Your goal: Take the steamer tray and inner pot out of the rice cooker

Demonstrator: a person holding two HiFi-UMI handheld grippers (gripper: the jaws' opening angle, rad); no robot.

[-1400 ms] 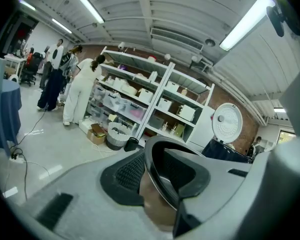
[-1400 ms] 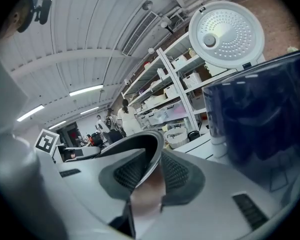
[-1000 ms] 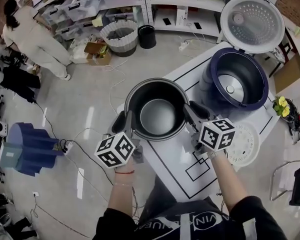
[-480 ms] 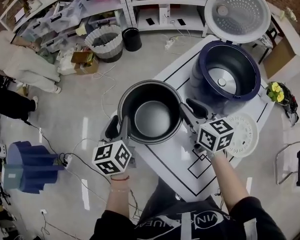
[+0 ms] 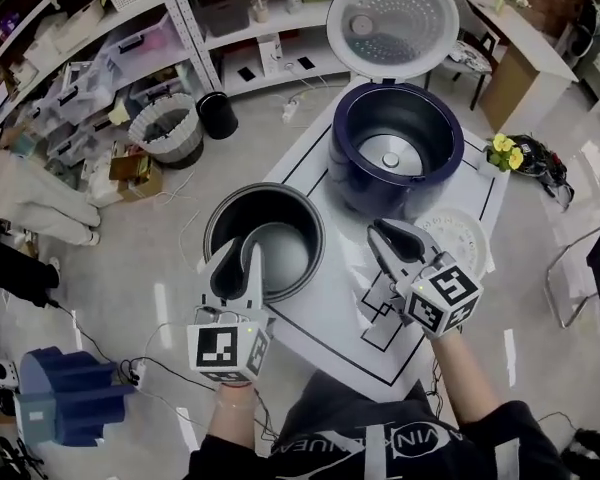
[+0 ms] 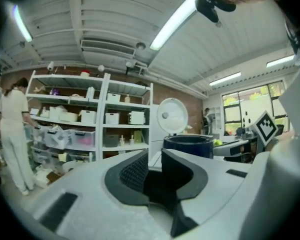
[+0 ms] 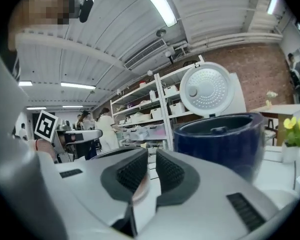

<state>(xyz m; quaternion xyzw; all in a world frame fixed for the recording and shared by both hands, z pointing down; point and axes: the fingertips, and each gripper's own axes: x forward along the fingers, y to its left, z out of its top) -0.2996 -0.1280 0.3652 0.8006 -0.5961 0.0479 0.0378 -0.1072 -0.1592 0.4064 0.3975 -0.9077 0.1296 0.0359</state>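
**Reviewer:** State both task items and their location.

**Operator:** The dark grey round metal inner pot [image 5: 285, 248] stands on the white table with black line markings [image 5: 320, 318], at its near left corner. The white perforated round steamer tray [image 5: 462, 240] lies flat on the same table, to the right. Both are well clear of the dark blue round rice cooker [image 5: 352, 190], whose cavity is empty under its raised white lid [image 5: 393, 18]. I judge the removal complete.

**Reviewer:** Gripper condition?

**Operator:** My left gripper [image 5: 242, 253] has its jaws apart; they have just been closing, and its own view shows nothing between them. From the head view it overlaps the pot's near rim, but I read that as hanging above the rim, not gripping it. My right gripper [image 5: 382, 232] has just been closing too. Only a narrow gap remains between its pads and it holds nothing. It sits between the pot and the tray.

**Reviewer:** Recommendation for the step in hand?

**Operator:** Withdrawal. I would lift the left gripper straight off before drawing back, so that no jaw catches the rim. The pot is close to the table edge, and I cannot tell whether it overhangs. I would bring the right gripper back along the open lane, touching neither item.
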